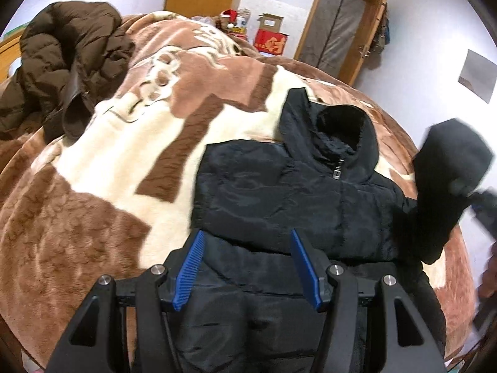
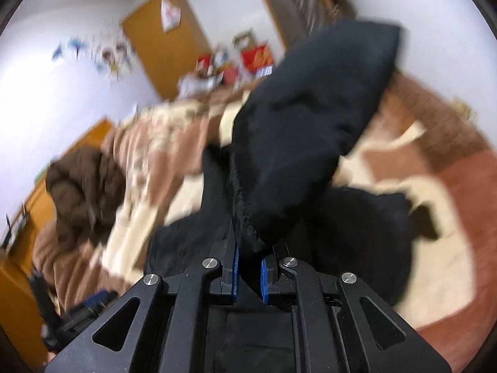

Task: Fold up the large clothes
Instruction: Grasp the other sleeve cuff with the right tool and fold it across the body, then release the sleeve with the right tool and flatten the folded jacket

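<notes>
A black puffer jacket [image 1: 279, 186] lies front up on the bed, collar away from me, its left sleeve folded across the chest. My left gripper [image 1: 247, 242] is open and empty, hovering just above the jacket's lower body. My right gripper [image 2: 248, 248] is shut on the jacket's right sleeve [image 2: 310, 130] and holds it lifted in the air. In the left wrist view that raised sleeve [image 1: 447, 186] hangs at the right with the right gripper [image 1: 484, 208] beside it. The right wrist view is blurred by motion.
The bed carries a brown and cream plush blanket [image 1: 124, 155]. A crumpled brown puffer coat [image 1: 68, 62] lies at the bed's far left. Red boxes [image 1: 270, 42] and clutter stand beyond the bed near a wooden door [image 1: 341, 21].
</notes>
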`<act>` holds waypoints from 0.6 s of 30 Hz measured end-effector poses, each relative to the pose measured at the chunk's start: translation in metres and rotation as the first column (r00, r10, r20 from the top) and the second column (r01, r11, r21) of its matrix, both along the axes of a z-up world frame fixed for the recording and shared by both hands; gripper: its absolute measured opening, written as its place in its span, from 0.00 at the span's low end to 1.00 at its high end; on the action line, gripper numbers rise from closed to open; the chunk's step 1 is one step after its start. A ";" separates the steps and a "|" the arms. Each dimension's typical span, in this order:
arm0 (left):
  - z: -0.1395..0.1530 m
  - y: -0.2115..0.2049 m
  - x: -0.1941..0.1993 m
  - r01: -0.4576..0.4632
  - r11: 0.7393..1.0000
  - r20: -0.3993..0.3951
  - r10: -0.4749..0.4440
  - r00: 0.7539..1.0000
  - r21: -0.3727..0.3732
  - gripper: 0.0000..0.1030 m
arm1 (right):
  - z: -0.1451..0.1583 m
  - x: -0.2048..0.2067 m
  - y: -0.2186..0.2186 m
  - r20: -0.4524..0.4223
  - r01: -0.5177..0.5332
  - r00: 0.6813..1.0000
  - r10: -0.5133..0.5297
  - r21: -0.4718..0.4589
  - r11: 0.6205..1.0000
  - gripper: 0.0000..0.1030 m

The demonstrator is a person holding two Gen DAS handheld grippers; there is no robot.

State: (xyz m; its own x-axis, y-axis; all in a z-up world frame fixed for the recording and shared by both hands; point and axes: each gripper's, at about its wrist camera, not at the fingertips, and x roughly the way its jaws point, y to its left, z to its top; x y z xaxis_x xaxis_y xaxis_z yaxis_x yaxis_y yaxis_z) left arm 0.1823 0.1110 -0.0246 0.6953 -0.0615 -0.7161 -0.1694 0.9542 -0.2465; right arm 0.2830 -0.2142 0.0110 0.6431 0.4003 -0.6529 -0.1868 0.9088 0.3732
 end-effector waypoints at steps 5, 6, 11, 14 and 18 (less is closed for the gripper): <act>-0.012 0.020 -0.001 -0.027 0.999 -0.019 0.027 0.999 -0.018 0.58 | -0.078 0.025 0.051 -0.164 -0.105 0.982 0.097 -0.041 0.994 0.19; -0.014 0.023 -0.001 -0.029 0.999 -0.023 0.029 0.999 -0.024 0.58 | -0.087 0.028 0.055 -0.185 -0.107 0.978 0.098 -0.040 0.993 0.23; -0.016 0.026 0.000 -0.024 0.998 -0.026 0.023 0.999 -0.051 0.58 | -0.076 0.015 0.059 -0.149 -0.144 0.979 0.142 -0.004 0.990 0.39; -0.011 0.017 0.004 -0.001 0.997 -0.016 0.000 1.000 -0.071 0.58 | -0.056 0.004 0.051 -0.099 -0.162 0.981 0.165 0.043 0.986 0.43; 0.002 -0.007 0.014 0.056 0.996 0.012 -0.056 0.998 -0.066 0.58 | -0.028 -0.016 0.018 -0.019 -0.137 0.990 0.139 0.073 0.988 0.50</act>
